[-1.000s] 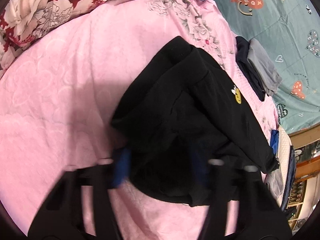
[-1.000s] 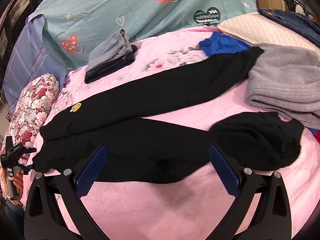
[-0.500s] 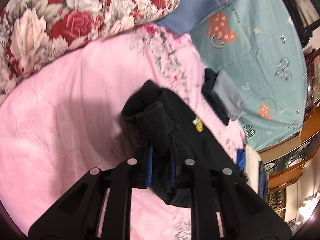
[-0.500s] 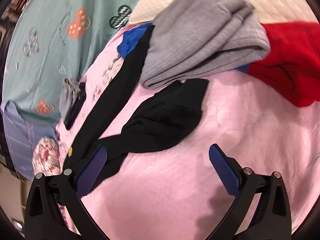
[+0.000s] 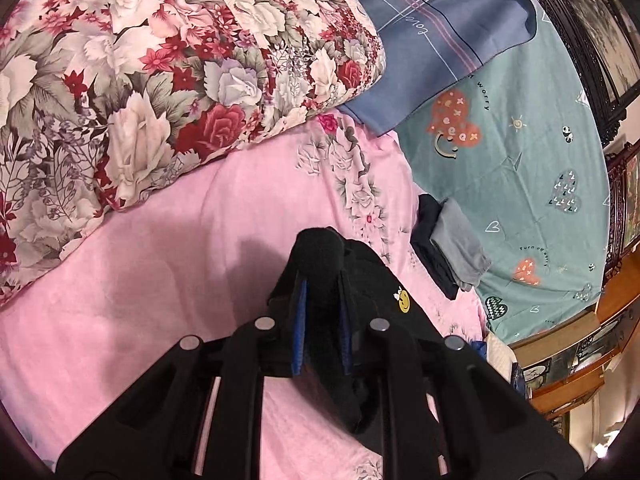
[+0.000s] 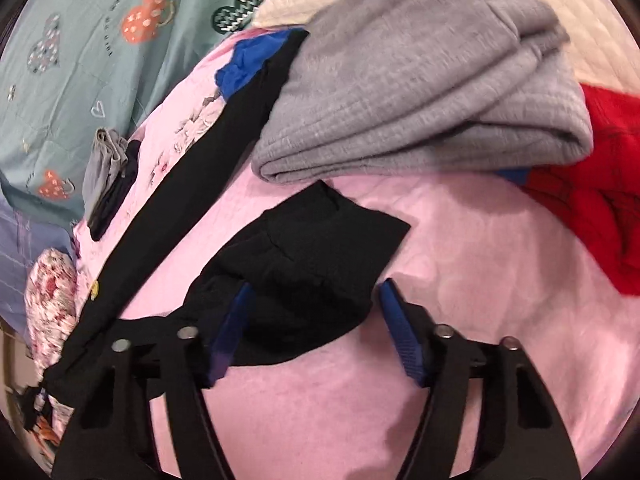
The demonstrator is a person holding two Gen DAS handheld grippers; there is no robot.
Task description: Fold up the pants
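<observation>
Left wrist view first: the left gripper (image 5: 322, 320) sits low in the middle of the frame, jaws squeezed down tight on a bunched-up wad of the black pants (image 5: 320, 252), with the fabric poking up past the blue pads (image 5: 301, 328) and the rest draping down toward the lower right, where a little yellow smiley patch (image 5: 403, 300) shows on the cloth. All of it hangs over the pink bedspread (image 5: 160, 280). A big floral pillow (image 5: 160, 80) fills the upper left, a blue-grey striped pillowcase (image 5: 432, 20) sits top centre, and a teal sheet with hearts (image 5: 520, 160) runs down the right side, with a small folded stack of grey and dark clothes (image 5: 452, 244) at its edge. Over to the right wrist view: the right gripper (image 6: 316, 320) is low in the centre, jaws roughly half open and just been closing in, with the crumpled cuff end of one pant leg (image 6: 312, 264) sitting between them; the left pad looks to be against the cloth, the right pad is just clear of it, so no real pinch. The other leg runs as a long black strip from lower left up to top centre. A folded grey sweatshirt (image 6: 420, 92) takes up the upper right, with a red garment (image 6: 608, 184) at the right edge and a bit of blue cloth (image 6: 248, 64) up top.
</observation>
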